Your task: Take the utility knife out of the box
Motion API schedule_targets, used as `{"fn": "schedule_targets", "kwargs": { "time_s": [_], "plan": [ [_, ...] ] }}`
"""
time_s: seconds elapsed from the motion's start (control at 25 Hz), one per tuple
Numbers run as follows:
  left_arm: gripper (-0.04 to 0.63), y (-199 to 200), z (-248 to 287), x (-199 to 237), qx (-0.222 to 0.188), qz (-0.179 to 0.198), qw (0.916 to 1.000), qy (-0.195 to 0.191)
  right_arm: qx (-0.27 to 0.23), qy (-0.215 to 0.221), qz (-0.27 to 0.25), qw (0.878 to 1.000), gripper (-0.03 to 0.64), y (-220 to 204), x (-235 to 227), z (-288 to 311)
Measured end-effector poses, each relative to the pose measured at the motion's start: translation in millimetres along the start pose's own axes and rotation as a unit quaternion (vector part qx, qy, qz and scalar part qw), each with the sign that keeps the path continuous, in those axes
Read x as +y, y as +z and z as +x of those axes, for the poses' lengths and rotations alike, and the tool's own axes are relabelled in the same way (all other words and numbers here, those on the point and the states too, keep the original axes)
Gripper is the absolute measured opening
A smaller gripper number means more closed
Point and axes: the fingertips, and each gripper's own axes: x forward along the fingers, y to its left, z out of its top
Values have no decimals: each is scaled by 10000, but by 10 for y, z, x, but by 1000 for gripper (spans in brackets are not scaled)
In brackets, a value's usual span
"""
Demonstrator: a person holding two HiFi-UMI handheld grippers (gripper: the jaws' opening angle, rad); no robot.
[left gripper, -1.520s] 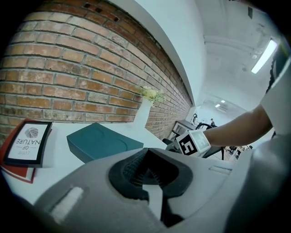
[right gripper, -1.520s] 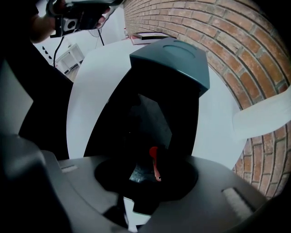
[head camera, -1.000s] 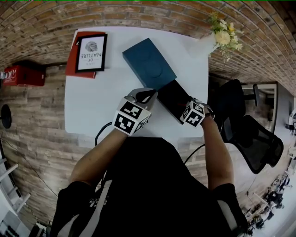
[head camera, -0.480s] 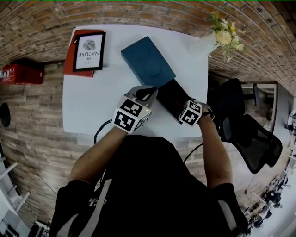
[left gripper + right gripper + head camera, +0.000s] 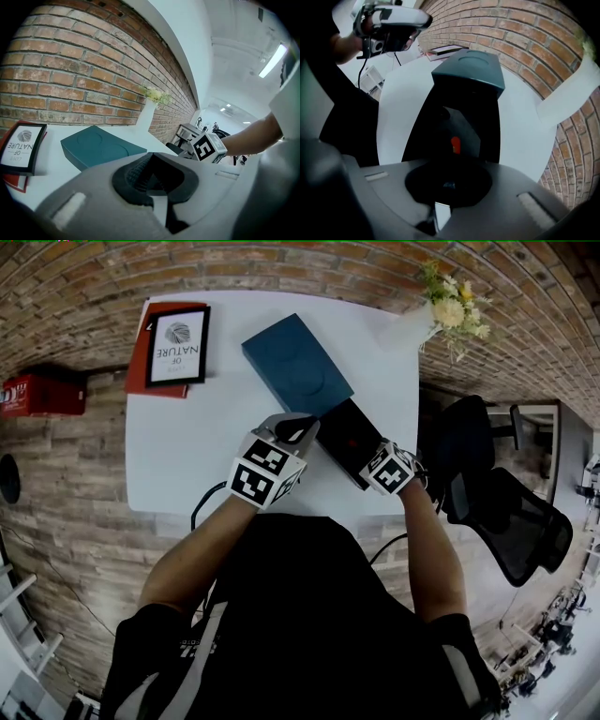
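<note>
- The right gripper (image 5: 447, 185) points steeply down over the near end of the box (image 5: 349, 454), a black open tray. Its jaws have just been closing and now stand together. Nothing can be made out pinched between them.
- The left gripper (image 5: 157, 180) sits just beside the box's left edge with its jaws together and empty. Whether it touches the box I cannot tell.
- The utility knife (image 5: 455, 140) lies inside the box, just beyond the right gripper's tips. It is dark, with a red-orange slider facing up.
- A teal lid (image 5: 298, 367) lies at the box's far end, touching it.
- The white table (image 5: 187, 456) carries the box near its front right part.
- A framed print (image 5: 178, 345) on a red book (image 5: 142, 362) lies well to the box's far left.
- A vase of flowers (image 5: 450, 310) stands beyond the box to the right, by the brick wall (image 5: 84, 277).
</note>
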Motion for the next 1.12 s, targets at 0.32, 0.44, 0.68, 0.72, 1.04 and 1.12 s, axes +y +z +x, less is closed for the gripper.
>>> {"fn": "schedule_targets", "kwargs": {
  "time_s": [0.32,0.44,0.68,0.72,1.04,1.12],
  "plan": [
    [8,-26,57,-111,112,91,9998,-152,-36,-605,-310,9977,23,-45,-104,-24],
    [8,-34,67,-112,149,109,9997,-155,181,-685,-565,9959,84,-108,-129,42],
    [8,-81,62,-107,184,78,9997,-142,292,-631,-615,9957,92,-161,-136,115],
    [8,-84,60,-100,182,71,9997,-136,259,-618,-574,9961,92,-156,-135,108],
    [8,-112,42,-62,169,9,9998,-81,537,-703,-1035,9907,75,-150,-160,133],
    [8,-114,34,-57,158,-6,9999,-64,583,-658,-1029,9908,54,-137,-149,141]
  ]
}}
